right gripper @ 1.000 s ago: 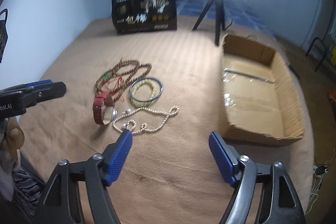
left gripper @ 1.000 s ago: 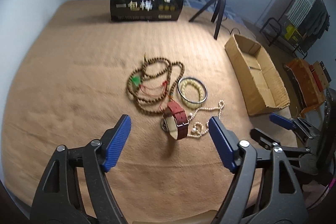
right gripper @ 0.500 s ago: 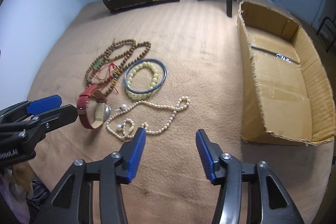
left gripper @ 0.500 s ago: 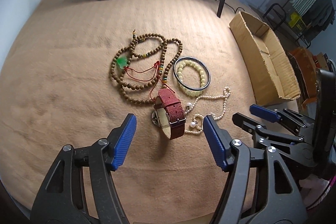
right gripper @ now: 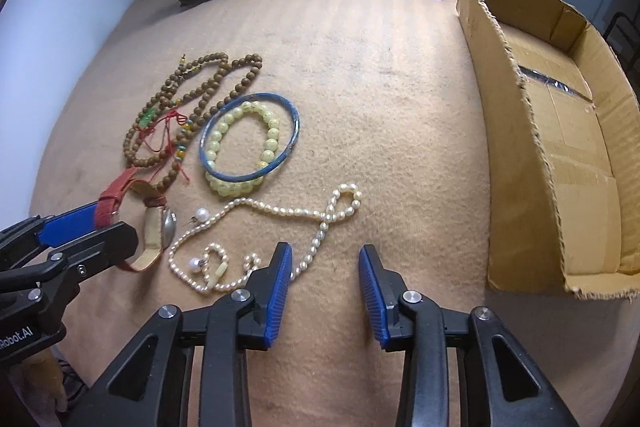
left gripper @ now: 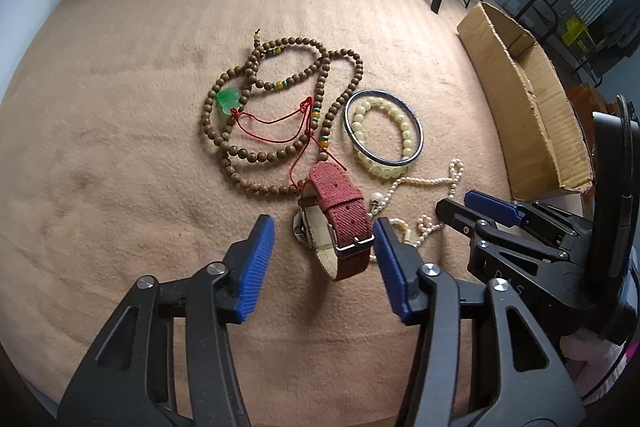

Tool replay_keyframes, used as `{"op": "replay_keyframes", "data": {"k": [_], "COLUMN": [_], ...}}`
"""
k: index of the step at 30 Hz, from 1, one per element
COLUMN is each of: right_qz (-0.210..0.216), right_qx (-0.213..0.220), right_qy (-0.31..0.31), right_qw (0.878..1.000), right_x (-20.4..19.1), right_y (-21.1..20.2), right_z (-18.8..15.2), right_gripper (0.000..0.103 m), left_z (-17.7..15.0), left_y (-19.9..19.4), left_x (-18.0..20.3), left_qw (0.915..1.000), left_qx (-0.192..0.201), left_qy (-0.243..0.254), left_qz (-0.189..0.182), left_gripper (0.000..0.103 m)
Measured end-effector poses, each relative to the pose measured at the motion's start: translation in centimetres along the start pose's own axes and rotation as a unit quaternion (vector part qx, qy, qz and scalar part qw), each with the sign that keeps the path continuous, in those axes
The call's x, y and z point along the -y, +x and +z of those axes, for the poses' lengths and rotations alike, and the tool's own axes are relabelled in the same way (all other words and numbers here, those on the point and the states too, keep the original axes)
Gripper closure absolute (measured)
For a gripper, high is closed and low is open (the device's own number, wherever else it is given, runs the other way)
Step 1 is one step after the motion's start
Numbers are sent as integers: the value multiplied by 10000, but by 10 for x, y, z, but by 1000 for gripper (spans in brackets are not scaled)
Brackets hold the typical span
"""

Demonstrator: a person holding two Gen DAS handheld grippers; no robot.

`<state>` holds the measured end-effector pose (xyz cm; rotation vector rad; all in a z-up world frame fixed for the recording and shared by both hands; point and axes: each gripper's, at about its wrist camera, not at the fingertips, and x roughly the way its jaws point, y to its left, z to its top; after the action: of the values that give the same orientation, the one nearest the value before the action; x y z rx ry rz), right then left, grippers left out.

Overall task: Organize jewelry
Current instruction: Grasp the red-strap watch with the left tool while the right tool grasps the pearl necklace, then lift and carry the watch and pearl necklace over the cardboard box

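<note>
Left gripper (left gripper: 322, 255) is sitting low over the surface, jaws spread wide, blue pads (left gripper: 256, 267) facing each other, nothing clamped between them. Right gripper (right gripper: 324, 291) is also hanging low with jaws apart, gap narrower than the left's, nothing gripped. Each is showing in the other's view: right at 3 o'clock, left at 9 o'clock, fingertips converging.

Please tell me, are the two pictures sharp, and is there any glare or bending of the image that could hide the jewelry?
Left wrist view: sharp, evenly lit; fisheye bends the blanket edges; a bright ring light sliver glares at the top right corner, away from the watch. Right wrist view: also sharp, no glare on the pearl necklace; the cardboard box wall curves from distortion.
</note>
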<state>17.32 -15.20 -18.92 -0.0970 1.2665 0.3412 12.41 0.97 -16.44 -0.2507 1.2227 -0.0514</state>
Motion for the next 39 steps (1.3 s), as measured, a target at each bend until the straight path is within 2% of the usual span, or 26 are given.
{"op": "replay_keyframes", "data": {"k": [7, 12, 14, 19, 29, 39], "right_qz": [-191, -81, -29, 122, 412, 530], "right_qx": [49, 67, 76, 176, 724, 1548], "right_qy": [-271, -329, -315, -315, -311, -398], "right_qw": [9994, 9994, 9995, 9993, 9960, 9857], "right_x": [-10, -12, -12, -14, -20, -24], "right_y": [5, 5, 4, -4, -48, -111], "right_z": [7, 8, 9, 10, 11, 22], "right_gripper": [75, 99, 101, 102, 102, 102], "left_z": [3, 3, 2, 1, 1, 8], "left_y": [9, 12, 11, 4, -26, -62], "left_x": [-5, -7, -8, -11, -19, -6], "left_qw": [9999, 9997, 9997, 9998, 9990, 9951], "left_qx": [-107, -161, -157, -54, 415, 951], "left_qy": [-95, -123, -108, -122, -92, 99], "left_qz": [-52, -145, -139, -166, -106, -233], "left_gripper": [67, 81, 84, 84, 85, 85]}}
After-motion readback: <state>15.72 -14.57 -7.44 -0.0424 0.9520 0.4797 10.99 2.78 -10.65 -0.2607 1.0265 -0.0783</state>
